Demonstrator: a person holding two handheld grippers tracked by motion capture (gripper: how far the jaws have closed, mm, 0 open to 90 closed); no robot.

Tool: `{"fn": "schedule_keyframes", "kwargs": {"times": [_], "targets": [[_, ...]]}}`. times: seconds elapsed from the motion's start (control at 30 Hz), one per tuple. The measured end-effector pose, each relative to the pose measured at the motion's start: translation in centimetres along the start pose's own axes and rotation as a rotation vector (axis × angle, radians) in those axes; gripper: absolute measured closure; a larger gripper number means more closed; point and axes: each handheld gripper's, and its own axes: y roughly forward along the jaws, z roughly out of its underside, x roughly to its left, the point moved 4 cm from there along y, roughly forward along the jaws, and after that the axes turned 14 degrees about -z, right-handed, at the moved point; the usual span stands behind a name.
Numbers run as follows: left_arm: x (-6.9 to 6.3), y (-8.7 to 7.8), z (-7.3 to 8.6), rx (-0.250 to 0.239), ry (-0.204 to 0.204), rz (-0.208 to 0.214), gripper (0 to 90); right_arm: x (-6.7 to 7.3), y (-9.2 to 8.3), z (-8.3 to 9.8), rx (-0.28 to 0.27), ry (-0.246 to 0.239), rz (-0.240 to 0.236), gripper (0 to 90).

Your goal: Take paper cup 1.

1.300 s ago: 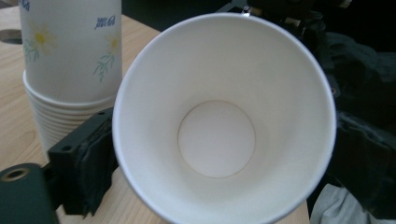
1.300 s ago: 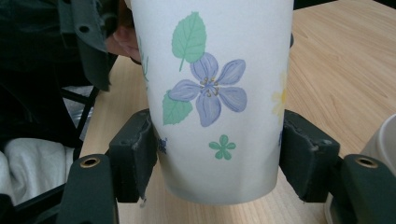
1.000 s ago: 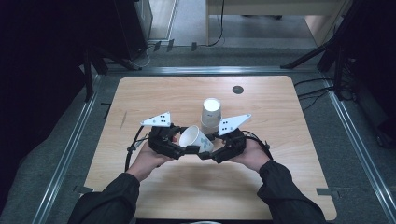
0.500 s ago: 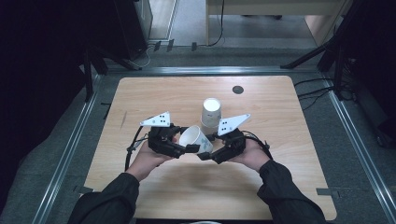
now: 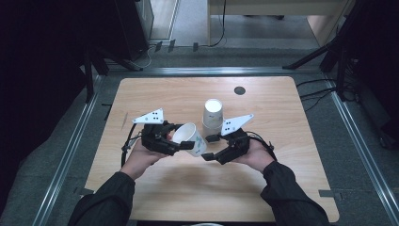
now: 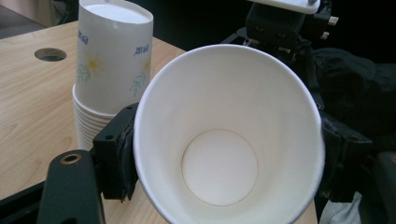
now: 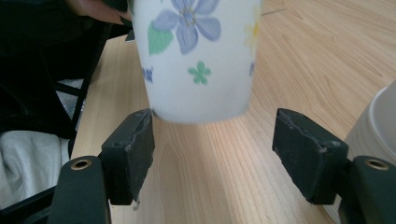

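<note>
Passing a single paper cup [image 5: 190, 138] from one gripper to the other, by the look of it, just above the worktop [image 5: 282, 179] and just in front of the upturned cup stack [image 5: 212, 117]. Left gripper [image 5: 184, 143] jaws just been closing, now clamped on the cup near its rim, mouth facing that gripper's camera. Right gripper [image 5: 210, 147] jaws apart, cup's base hanging just beyond them, one pad near or grazing it. Next, probably: letting go cleanly on the right, then carrying the cup clear without squashing the thin wall.
</note>
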Motion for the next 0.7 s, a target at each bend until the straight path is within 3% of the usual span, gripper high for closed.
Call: {"fn": "schedule_keyframes", "kwargs": {"times": [0.3, 0.7], "targets": [[0.9, -1.0, -0.3, 0.024, 0.025, -0.047, 23.7, 0.0, -0.4, 0.2, 0.005, 0.005, 0.006, 30.3], [3.4, -3.0, -0.4, 0.080, 0.034, -0.159, 23.8, -0.1, -1.5, 0.9, 0.003, 0.024, 0.035, 30.9]]}}
